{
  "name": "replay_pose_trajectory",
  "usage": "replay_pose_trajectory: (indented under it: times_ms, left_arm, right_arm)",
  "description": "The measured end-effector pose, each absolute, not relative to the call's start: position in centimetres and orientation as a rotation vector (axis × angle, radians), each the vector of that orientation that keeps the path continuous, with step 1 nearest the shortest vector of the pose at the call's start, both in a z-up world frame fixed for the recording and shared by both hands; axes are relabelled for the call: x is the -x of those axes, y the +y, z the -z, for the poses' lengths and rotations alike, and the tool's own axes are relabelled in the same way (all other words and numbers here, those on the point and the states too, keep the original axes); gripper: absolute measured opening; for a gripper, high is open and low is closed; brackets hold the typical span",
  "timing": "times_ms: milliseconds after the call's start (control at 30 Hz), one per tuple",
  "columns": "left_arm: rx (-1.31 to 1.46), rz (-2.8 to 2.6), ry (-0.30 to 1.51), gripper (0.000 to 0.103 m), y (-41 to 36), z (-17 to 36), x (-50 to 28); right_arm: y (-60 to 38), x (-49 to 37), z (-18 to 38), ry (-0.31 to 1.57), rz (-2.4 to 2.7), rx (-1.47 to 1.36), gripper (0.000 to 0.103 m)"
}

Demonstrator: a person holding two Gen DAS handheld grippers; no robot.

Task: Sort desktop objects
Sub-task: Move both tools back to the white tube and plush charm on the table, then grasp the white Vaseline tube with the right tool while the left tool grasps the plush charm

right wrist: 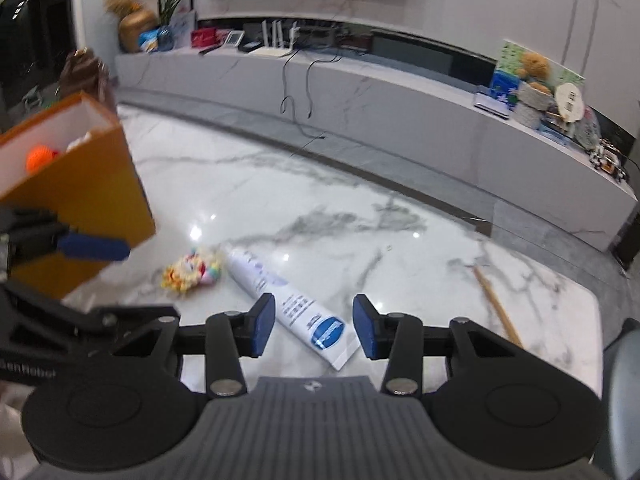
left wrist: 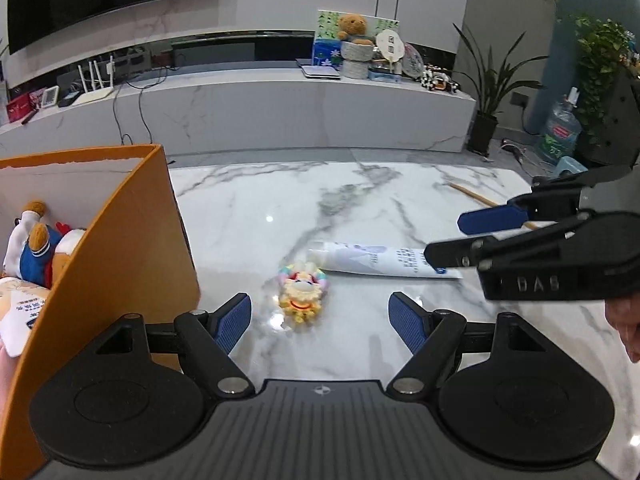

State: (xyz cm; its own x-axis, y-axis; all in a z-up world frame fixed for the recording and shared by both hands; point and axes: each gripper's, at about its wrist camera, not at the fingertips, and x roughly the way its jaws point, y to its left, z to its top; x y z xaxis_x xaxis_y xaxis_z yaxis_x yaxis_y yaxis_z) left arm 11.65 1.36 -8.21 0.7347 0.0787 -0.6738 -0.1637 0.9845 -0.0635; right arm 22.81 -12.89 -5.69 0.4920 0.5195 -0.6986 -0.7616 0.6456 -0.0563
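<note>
A small rainbow-coloured plush toy (left wrist: 303, 294) (right wrist: 192, 270) lies on the white marble table (left wrist: 280, 200). My left gripper (left wrist: 320, 316) hangs open just over it, its blue pads (left wrist: 236, 320) wide on either side and touching nothing. Beside the toy lies a white tube (left wrist: 380, 258) (right wrist: 280, 292) with a blue label. My right gripper (right wrist: 315, 326) is open with the tube's flat end between its pads, which stand apart from it. An orange box (left wrist: 120, 240) (right wrist: 80, 200) on the left holds plush toys (left wrist: 36, 240).
A wooden stick (left wrist: 476, 196) (right wrist: 498, 308) lies near the table's far right corner. Each gripper shows in the other's view: the right gripper (left wrist: 460, 240) and the left gripper (right wrist: 116, 280). A hand (left wrist: 624, 320) is at the right edge. A long marble console (left wrist: 280, 100) stands beyond.
</note>
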Motion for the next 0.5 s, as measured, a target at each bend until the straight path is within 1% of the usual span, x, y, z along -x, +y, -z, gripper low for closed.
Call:
replay_pose_trajectory:
  times_ms: [400,500]
  left_arm:
    - [0.065,-0.108,0.745,0.089,1.4,9.8,-12.7]
    - [0.032,-0.111,0.750,0.089,1.1,9.9,-13.0]
  right_arm:
    - [-10.9,-23.7,8.0,0.699,-0.811,0.396,0.047]
    - [-10.7,-23.7,8.3,0.691,-0.821,0.398,0.048]
